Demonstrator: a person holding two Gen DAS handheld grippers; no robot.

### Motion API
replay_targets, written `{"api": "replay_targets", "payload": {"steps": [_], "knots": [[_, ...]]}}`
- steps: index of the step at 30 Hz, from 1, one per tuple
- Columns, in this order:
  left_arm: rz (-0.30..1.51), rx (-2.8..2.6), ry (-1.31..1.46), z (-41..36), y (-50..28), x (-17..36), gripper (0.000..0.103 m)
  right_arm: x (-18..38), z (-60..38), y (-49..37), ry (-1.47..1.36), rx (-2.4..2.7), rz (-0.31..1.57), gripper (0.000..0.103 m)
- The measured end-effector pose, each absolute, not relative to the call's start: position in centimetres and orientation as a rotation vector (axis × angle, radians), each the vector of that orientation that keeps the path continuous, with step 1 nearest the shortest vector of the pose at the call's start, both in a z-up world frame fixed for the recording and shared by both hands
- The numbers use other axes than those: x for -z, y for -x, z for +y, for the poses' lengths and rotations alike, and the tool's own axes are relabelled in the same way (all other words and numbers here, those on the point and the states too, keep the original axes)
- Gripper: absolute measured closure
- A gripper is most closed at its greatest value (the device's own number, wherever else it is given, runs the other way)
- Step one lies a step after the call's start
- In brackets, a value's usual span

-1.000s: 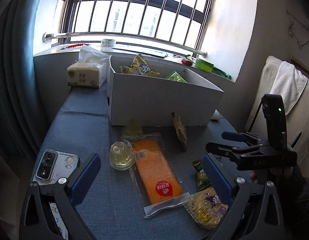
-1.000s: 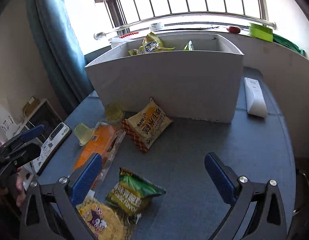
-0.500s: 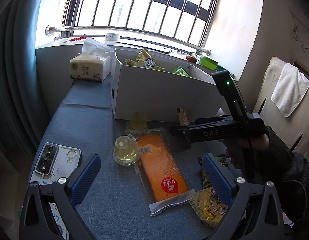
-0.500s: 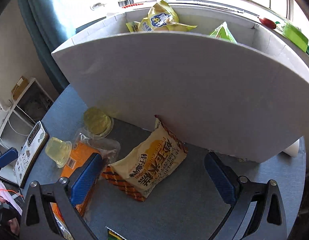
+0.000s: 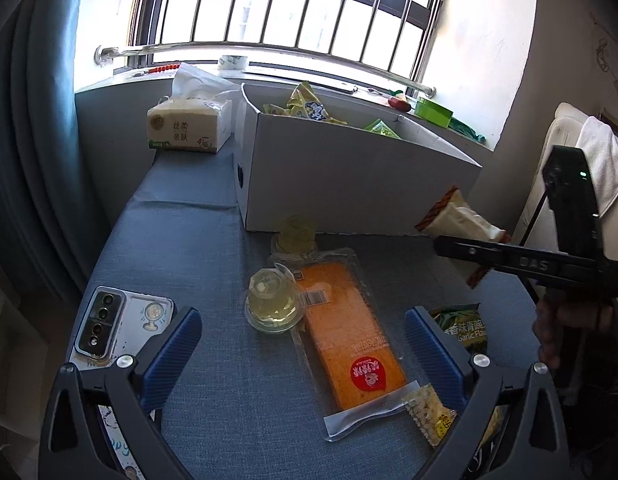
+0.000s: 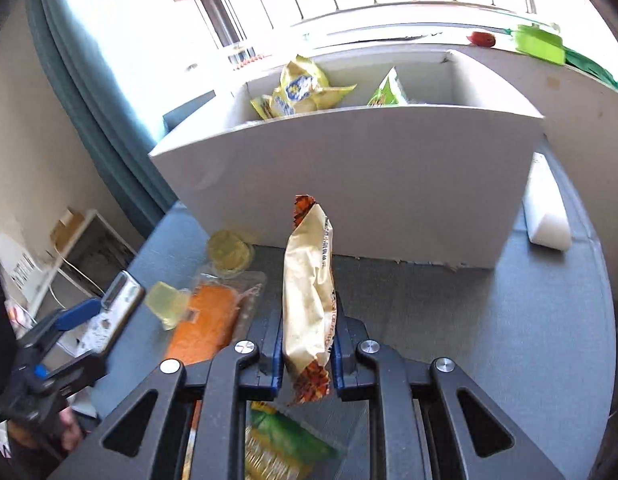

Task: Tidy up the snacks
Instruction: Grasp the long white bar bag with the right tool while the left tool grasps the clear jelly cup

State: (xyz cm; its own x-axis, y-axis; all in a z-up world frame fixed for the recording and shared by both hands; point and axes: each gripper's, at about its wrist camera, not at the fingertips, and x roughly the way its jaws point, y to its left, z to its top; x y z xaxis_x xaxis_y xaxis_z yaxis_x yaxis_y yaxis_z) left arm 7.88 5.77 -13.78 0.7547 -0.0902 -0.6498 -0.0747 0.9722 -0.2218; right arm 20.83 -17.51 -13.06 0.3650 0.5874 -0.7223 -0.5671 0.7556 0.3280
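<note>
Right gripper [image 6: 307, 356] pinching a cream snack packet [image 6: 309, 292] with orange ends, held on edge clear of the blue tabletop [image 6: 489, 320], in front of the white box [image 6: 369, 184]. Left gripper [image 5: 301, 348] spread wide, holding nothing, above an orange wafer pack [image 5: 345, 332] and a clear jelly cup [image 5: 271, 306]. Green garlic-flavour bag [image 5: 463, 326] and a yellow snack bag [image 5: 429, 414] lie beside the wafer pack; a phone [image 5: 117, 322] lies to the left. Second jelly cup [image 5: 295, 232] touches the box front. Inside the box, yellow packets [image 6: 301, 90] and a green packet [image 6: 389, 90]. Tissue pack [image 5: 189, 126] stands beyond, near the window.
</note>
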Motion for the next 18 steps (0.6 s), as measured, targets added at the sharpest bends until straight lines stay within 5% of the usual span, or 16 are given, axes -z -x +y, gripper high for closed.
{"api": "replay_targets", "payload": {"steps": [9, 12, 13, 18], "knots": [[0.819, -0.026, 0.271, 7.6, -12.1, 16.6, 0.006, 11.2, -21.7, -16.7, -0.080, -0.710, 0.857, 0.084], [0.838, -0.011, 0.272, 7.8, -12.9, 17.6, 0.041, 11.3, -22.4, -16.5, -0.103, -0.717, 0.862, 0.084], [0.818, -0.016, 0.247, 7.6, -12.8, 17.5, 0.062, 11.5, -22.4, -16.6, -0.103, -0.717, 0.865, 0.084], [0.771, -0.013, 0.238, 7.4, -11.7, 16.7, 0.068, 12.3, -22.2, -16.7, -0.103, -0.712, 0.883, 0.084]]}}
